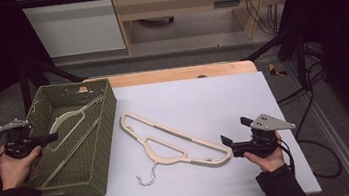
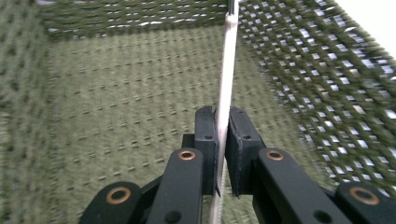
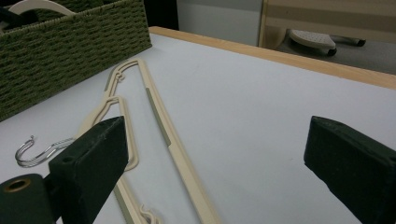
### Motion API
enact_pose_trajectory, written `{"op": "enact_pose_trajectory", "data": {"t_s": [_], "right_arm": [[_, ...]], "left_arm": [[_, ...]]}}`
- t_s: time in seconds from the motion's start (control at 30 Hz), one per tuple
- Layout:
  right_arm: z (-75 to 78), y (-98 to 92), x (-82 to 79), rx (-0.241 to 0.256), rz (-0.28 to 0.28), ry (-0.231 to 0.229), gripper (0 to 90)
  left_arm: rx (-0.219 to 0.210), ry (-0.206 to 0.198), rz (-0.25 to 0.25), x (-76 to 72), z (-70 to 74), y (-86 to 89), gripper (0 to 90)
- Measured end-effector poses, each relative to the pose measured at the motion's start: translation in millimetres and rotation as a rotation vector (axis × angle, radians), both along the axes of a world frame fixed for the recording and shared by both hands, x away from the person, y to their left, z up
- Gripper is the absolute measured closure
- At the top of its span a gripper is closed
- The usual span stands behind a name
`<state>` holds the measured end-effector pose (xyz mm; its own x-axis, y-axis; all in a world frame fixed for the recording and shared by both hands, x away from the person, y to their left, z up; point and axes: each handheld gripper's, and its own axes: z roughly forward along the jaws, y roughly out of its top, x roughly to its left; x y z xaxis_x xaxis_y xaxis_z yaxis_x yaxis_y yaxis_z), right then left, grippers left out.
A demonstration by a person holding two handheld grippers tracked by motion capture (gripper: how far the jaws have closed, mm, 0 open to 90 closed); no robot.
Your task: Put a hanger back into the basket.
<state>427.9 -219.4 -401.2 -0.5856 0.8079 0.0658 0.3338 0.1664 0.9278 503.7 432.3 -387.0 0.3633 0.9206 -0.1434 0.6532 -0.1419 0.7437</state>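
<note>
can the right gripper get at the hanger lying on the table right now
Probably yes. The right gripper is open and sits at the near end of the cream hanger on the white table, with nothing lying between them.

In the left gripper view, the cream hanger (image 2: 227, 70) runs off the top edge, its lower length hidden between the left gripper (image 2: 222, 154)'s closed pads. The green basket (image 2: 336, 88)'s weave blurs toward the right edge. In the right gripper view, the second hanger (image 3: 159, 121) on the table is cut off at the bottom edge and partly hidden behind the right gripper (image 3: 219, 154)'s near pad; the far pad runs off the frame.
</note>
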Motion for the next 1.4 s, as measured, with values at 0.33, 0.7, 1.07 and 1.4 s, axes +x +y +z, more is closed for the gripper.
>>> {"op": "enact_pose_trajectory", "data": {"t_s": [0.33,0.7,1.07,1.4], "right_arm": [[-1.0,1.5,0.5,-0.005,0.009,0.003,7.0],[-1.2,2.9,0.6,-0.003,0.007,0.000,7.0],[-0.9,2.9,0.4,-0.003,0.011,-0.002,6.9],[-0.4,3.1,-0.2,0.000,0.012,-0.005,6.9]], "left_arm": [[0.087,0.077,0.137,8.5,-8.9,4.6,77.8],[0.122,0.157,0.169,12.7,-16.0,6.1,61.6],[0.136,0.209,0.185,14.6,-20.8,6.7,51.9],[0.133,0.240,0.192,11.6,-21.1,11.8,48.2]]}}
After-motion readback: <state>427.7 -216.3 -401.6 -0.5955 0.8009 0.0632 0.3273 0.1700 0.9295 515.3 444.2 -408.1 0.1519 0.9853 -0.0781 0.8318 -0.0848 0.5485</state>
